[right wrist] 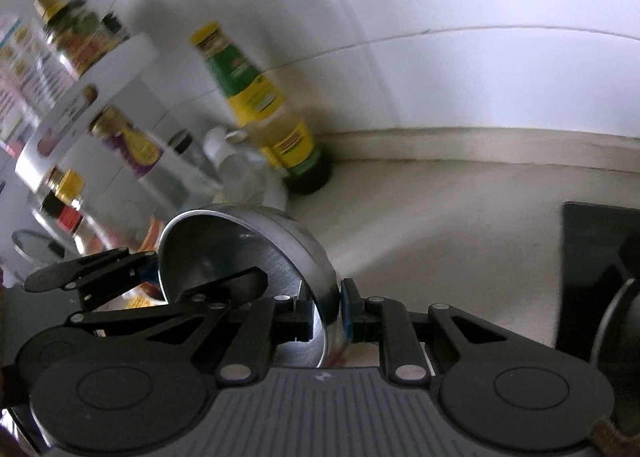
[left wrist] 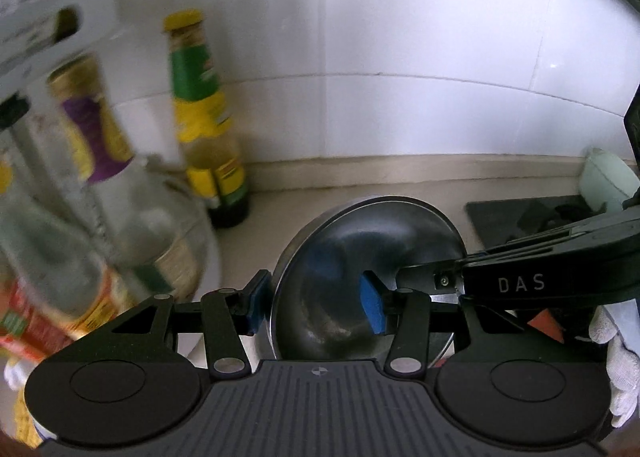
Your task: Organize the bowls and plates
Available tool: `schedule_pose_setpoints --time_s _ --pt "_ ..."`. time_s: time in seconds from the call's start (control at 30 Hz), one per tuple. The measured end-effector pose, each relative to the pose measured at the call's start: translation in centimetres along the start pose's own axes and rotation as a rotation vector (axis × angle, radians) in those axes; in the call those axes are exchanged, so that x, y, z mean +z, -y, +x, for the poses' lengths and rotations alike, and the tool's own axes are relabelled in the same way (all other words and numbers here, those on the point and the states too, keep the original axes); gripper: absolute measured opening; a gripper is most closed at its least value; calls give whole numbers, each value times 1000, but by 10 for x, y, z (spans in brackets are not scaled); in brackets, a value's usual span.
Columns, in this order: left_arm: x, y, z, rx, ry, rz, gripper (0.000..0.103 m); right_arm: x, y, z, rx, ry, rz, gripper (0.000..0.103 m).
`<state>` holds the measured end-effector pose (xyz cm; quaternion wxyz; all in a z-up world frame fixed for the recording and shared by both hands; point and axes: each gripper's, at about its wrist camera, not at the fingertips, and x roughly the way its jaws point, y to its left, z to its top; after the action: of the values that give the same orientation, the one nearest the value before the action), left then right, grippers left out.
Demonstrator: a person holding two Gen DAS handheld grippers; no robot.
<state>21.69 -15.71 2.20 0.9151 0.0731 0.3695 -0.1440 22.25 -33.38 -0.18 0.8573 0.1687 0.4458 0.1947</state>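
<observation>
A stainless steel bowl (left wrist: pixel 360 253) is held tilted on its edge above the beige counter. In the left wrist view my left gripper (left wrist: pixel 316 303) is open, with one blue pad outside the bowl's rim and the other inside the bowl. My right gripper (right wrist: pixel 326 311) is shut on the bowl's rim (right wrist: pixel 320 277), one finger inside and one outside. It enters the left wrist view from the right (left wrist: pixel 408 277). The left gripper's fingers (right wrist: pixel 132 273) show at the bowl's left in the right wrist view.
A white two-tier rack (right wrist: pixel 92 97) of sauce bottles stands at the left. A green and yellow bottle (left wrist: pixel 208 129) stands by the tiled wall. A black stove top (left wrist: pixel 532 221) lies at the right, with a pale green cup (left wrist: pixel 604 181) behind it.
</observation>
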Motion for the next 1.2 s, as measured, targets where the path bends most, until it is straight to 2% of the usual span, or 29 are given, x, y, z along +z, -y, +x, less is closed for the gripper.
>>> schedule_pose_setpoints --time_s 0.23,0.37,0.43,0.53,0.8,1.1,1.2 --pt "-8 -24 6 22 -29 -39 55 0 -19 29 29 -67 -29 15" --pt "-10 -28 18 2 -53 -54 55 1 -19 42 23 -91 -33 15" --pt "-9 -28 23 11 -53 -46 59 2 -18 48 6 -96 -35 15" --pt "-11 -31 26 9 -52 -49 64 1 -14 56 -47 -115 -56 21" --pt "-16 -33 16 -14 -26 -35 68 4 -13 42 -66 -30 -95 26" --pt "-26 -29 -1 -11 -3 -14 73 -5 -16 29 -97 -2 -111 26" --pt "-29 -30 -5 -9 -7 -14 73 -10 -14 35 -134 1 -128 26"
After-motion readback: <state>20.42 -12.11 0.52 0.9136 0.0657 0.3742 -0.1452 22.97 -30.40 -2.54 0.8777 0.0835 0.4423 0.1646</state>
